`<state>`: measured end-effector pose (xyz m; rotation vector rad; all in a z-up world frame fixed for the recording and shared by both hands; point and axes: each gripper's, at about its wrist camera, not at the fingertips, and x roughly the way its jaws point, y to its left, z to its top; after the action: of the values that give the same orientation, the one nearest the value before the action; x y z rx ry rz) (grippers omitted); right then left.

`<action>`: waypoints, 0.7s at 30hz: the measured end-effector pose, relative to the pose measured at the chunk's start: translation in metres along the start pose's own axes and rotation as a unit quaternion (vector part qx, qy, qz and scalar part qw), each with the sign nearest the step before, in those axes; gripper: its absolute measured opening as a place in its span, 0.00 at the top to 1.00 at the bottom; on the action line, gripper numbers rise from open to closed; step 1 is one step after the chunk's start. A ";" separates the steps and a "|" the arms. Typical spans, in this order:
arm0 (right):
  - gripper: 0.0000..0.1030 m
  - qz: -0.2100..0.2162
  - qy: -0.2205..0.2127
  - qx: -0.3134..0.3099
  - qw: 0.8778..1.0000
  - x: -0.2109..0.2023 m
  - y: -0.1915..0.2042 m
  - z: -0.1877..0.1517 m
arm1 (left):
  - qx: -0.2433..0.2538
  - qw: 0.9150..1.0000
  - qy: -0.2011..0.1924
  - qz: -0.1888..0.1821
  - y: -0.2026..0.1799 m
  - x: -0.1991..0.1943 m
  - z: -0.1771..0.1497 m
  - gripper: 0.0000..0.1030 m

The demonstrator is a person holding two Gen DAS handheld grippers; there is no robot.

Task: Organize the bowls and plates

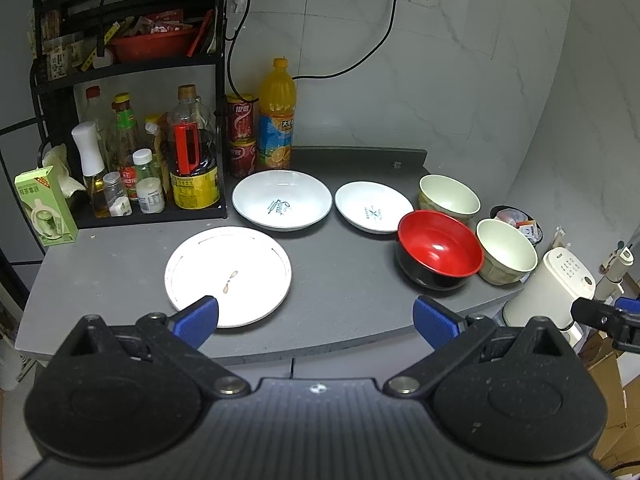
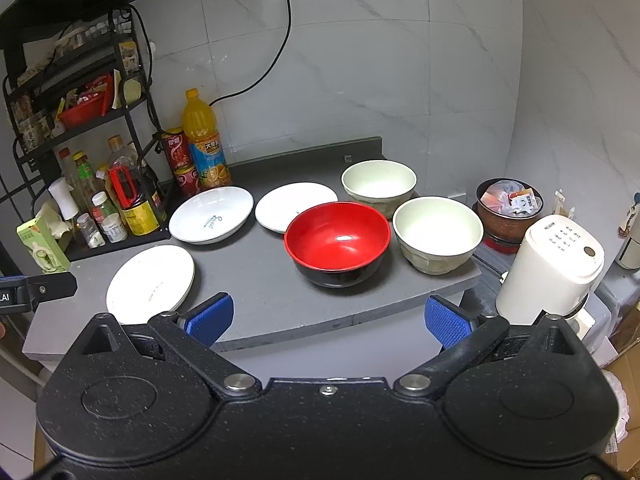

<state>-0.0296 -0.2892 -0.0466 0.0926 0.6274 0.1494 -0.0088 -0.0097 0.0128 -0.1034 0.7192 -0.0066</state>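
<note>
On the grey counter (image 1: 340, 280) lie a flat white plate (image 1: 228, 276) (image 2: 151, 282), a deep white plate (image 1: 282, 199) (image 2: 211, 215) and a smaller white plate (image 1: 374, 207) (image 2: 290, 205). A red-and-black bowl (image 1: 439, 254) (image 2: 337, 242) stands beside two cream bowls: a far cream bowl (image 1: 449, 196) (image 2: 378, 184) and a near cream bowl (image 1: 506, 250) (image 2: 438, 232). My left gripper (image 1: 316, 320) is open and empty near the counter's front edge, its left finger over the flat plate's rim. My right gripper (image 2: 328, 320) is open and empty in front of the red bowl.
A black rack (image 1: 132, 60) with bottles and condiments stands at the back left. An orange juice bottle (image 1: 276, 120) and red cans (image 1: 240, 120) stand by the wall. A white appliance (image 2: 548, 268) and a bin (image 2: 508, 208) sit off the counter's right edge. A green carton (image 1: 44, 208) sits left.
</note>
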 end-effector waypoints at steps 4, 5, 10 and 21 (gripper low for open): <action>0.00 0.002 0.000 0.000 1.000 0.002 0.000 0.003 | 0.003 1.000 -0.004 -0.001 -0.003 0.003 0.003 0.00; 0.00 0.000 0.001 0.000 1.000 0.003 -0.001 0.004 | 0.001 1.000 -0.001 -0.002 -0.004 0.004 0.003 0.00; 0.00 0.000 0.008 0.012 1.000 0.008 -0.009 0.006 | 0.002 1.000 -0.001 -0.002 -0.006 0.006 0.008 0.01; 0.00 0.013 0.019 0.037 0.999 0.026 -0.024 0.013 | -0.009 1.000 0.009 -0.004 -0.017 0.017 0.017 0.01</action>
<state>0.0016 -0.3095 -0.0545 0.1699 0.6708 0.1540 0.0155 -0.0253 0.0155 -0.1230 0.7363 -0.0091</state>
